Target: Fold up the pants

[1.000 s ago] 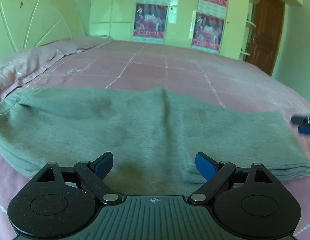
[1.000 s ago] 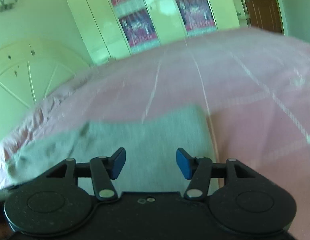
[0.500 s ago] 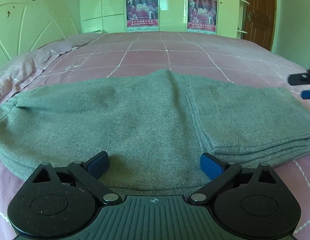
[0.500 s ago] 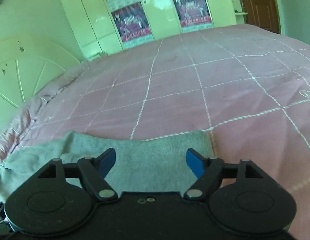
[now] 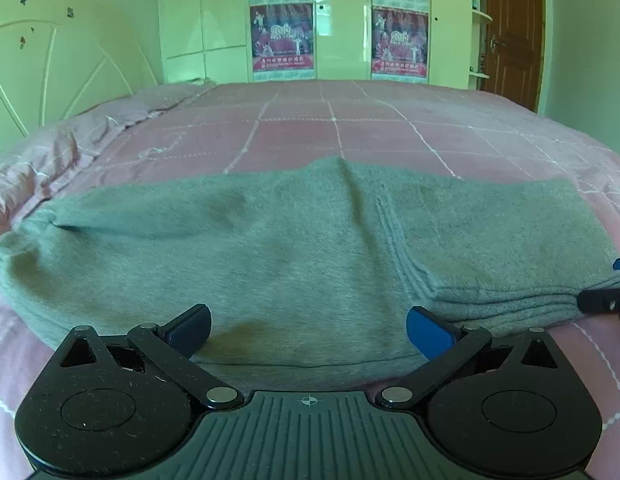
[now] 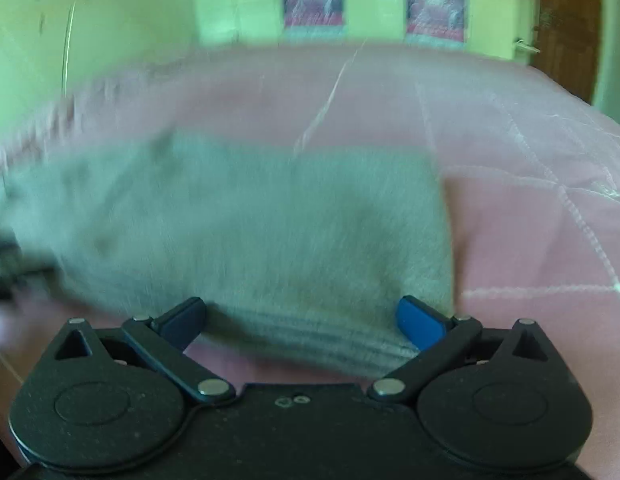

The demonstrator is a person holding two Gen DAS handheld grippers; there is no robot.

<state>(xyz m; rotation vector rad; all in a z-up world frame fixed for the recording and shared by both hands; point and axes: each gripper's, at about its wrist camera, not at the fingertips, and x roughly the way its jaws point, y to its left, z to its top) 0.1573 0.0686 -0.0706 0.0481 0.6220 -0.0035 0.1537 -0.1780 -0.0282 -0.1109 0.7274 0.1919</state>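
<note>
Both tongs tilt downward over the folded grey pants [image 5: 294, 248], left gripper [image 5: 308, 328] and right gripper [image 6: 302, 322] freshly opened wide, empty, pink bedspread [image 5: 349, 136] toward twelve o'clock.

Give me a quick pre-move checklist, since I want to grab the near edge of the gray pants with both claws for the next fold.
1. Left claw open, nothing pinched: ok; its jaws have just been opening.
2. Right claw open, nothing pinched: ok; it too has just been opening.
3. Gray pants lying flat on the pink bedspread: ok, one ridge runs up the middle.
4. Stacked layers at the pants' right end lined up: ok.
5. Right claw centred on that layered edge: cannot tell, its view is blurred.
6. Bed beyond the pants free of other items: ok.
</note>
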